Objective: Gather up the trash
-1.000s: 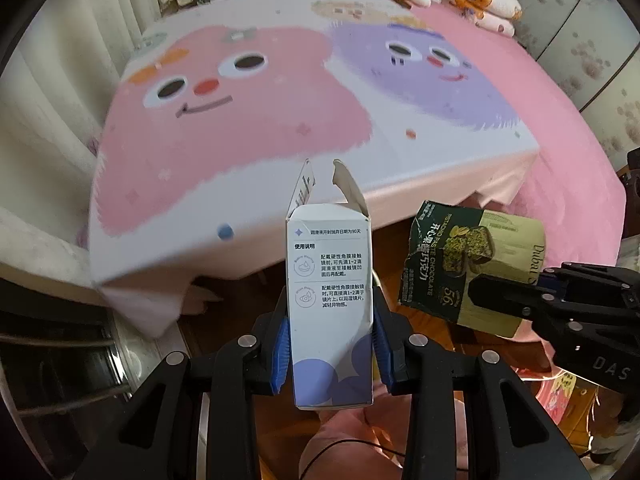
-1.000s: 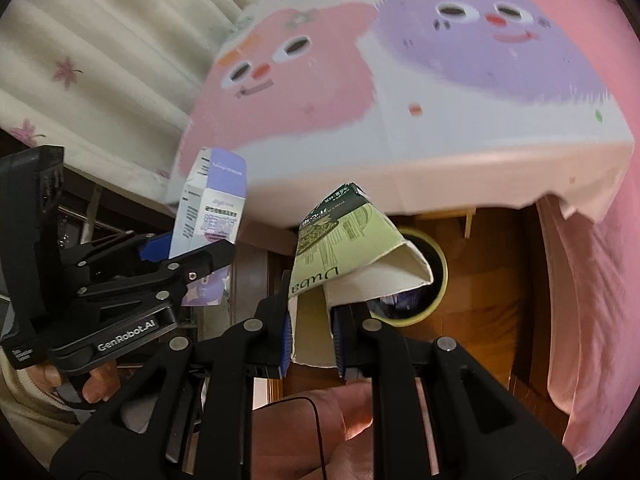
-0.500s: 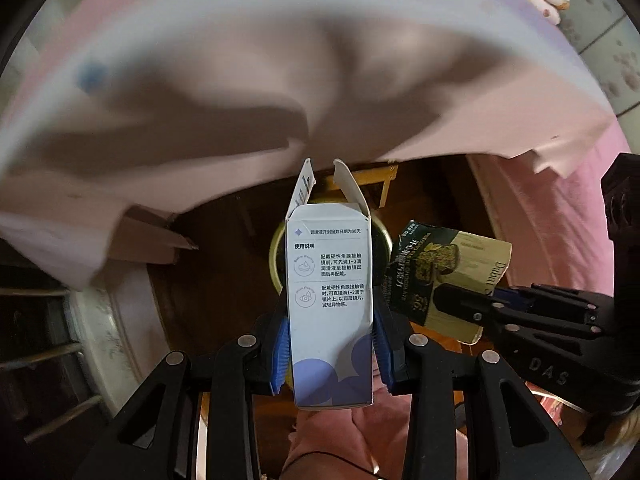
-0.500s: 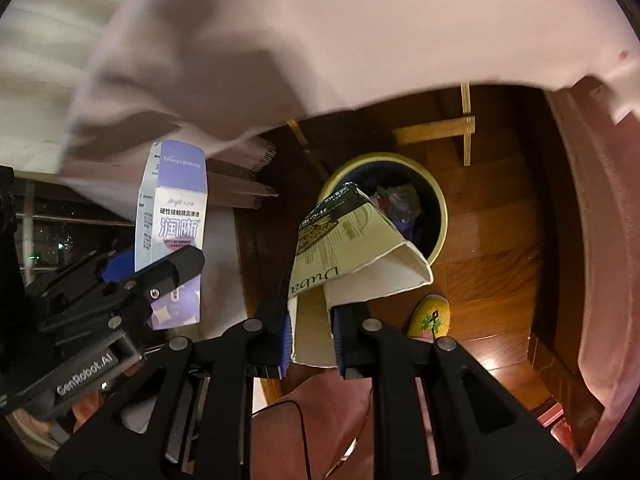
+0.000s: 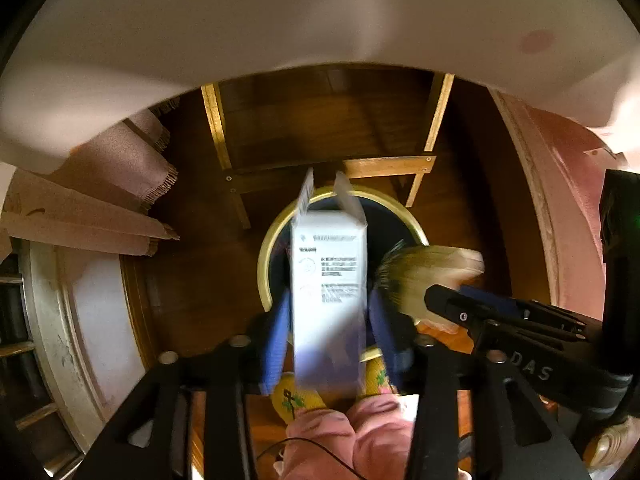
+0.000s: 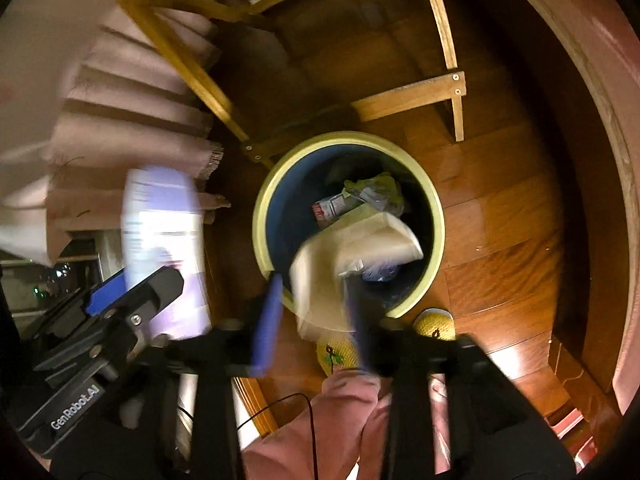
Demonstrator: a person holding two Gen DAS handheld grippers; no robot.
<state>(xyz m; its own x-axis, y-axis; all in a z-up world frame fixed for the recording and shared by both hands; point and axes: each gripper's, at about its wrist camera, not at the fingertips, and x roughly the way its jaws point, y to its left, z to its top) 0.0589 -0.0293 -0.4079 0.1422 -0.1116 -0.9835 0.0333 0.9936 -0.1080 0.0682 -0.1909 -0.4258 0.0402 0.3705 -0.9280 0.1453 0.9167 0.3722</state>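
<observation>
a dark wooden floor [image 6: 500,216] carries a round bin [image 6: 437,216] with a pale yellow-green rim, wrappers inside. a wooden frame [image 6: 408,98] stands just behind it. two yellow slippers [image 6: 434,324] rest beside the bin.

1. The trash bin [image 6: 348,140] mouth faces up, uncovered; wrappers [image 6: 360,200] lie low inside, leaving room above them.
2. A wooden frame [image 6: 408,98] stands just behind the bin, its crossbar near the rim.
3. The draped tablecloth [image 5: 280,20] overhangs above and to the left.
4. Yellow slippers [image 6: 434,326] and pink trouser legs [image 6: 340,420] crowd the bin's near side.
5. Bare wooden floor [image 6: 508,216] lies to the right of the bin.
</observation>
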